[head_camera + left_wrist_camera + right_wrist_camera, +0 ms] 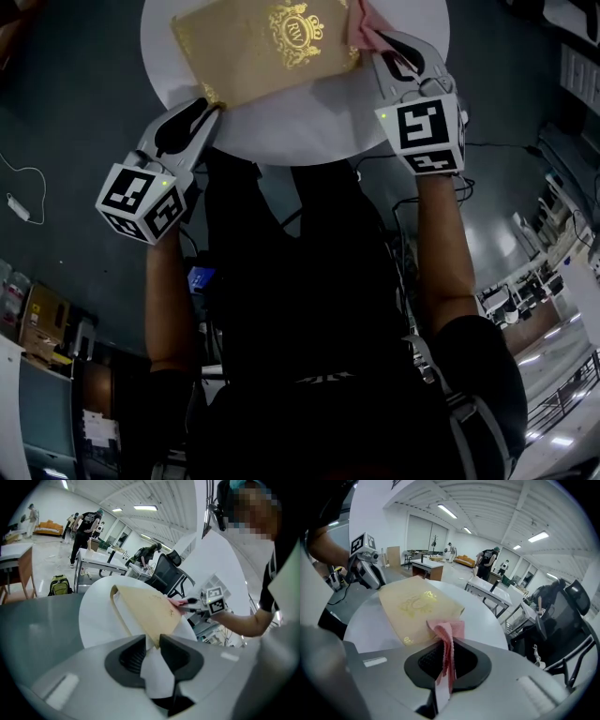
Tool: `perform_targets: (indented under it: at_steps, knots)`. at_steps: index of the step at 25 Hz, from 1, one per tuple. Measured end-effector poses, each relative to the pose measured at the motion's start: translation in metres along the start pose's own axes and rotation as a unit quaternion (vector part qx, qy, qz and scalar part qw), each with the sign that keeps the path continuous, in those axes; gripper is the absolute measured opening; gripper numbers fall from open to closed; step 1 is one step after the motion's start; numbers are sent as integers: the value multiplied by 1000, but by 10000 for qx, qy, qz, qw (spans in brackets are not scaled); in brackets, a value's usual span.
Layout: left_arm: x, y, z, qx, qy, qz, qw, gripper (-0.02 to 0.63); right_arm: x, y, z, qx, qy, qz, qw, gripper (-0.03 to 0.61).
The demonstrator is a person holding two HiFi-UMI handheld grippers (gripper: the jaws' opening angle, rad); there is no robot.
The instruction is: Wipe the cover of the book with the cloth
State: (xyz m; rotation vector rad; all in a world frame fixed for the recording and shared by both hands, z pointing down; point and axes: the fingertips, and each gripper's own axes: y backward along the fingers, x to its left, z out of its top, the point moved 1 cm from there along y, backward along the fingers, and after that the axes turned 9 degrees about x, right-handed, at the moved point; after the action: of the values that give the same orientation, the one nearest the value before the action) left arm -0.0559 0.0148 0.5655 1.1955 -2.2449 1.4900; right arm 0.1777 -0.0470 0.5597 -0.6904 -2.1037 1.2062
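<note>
A gold-covered book (253, 47) with an embossed crest lies on the round white table (309, 122). My left gripper (208, 101) is at the book's near left corner. In the left gripper view that corner (145, 609) runs in between the jaws, which are shut on it (152, 641). My right gripper (375, 45) is at the book's right edge, shut on a pink cloth (361, 26). In the right gripper view the cloth (447, 632) hangs folded between the jaws and its free end rests on the book's near edge (412, 606).
The table stands on a dark floor with a white cable (23, 192) at the left. A black office chair (562, 616) stands beyond the table, with desks (492, 595) and several people further off in the hall.
</note>
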Motion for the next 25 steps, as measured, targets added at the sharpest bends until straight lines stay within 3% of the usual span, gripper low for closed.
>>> perform_targets:
  at_steps: [4,8,16,20,25]
  knots:
    - [0,-1,1,-23,-21,-52,10000,94,-1,25,31,-495,-41,-141,9987,9]
    - [-1,0,1,-118,19,-77,9999,94,45,43,78,-903,460,401,9940,9]
    - [4,0,0,-219,10,-78,9997,89,142,26,140,-1464,668,1459,9761,9]
    - [5,1,-1,-270,31,-69,9996,89,175,16,147,-1437,844,1807,9693,9]
    - [3,2,-3,-275,-40,-20,9996,87,187,4,136,-1121,860,1977,9700,9]
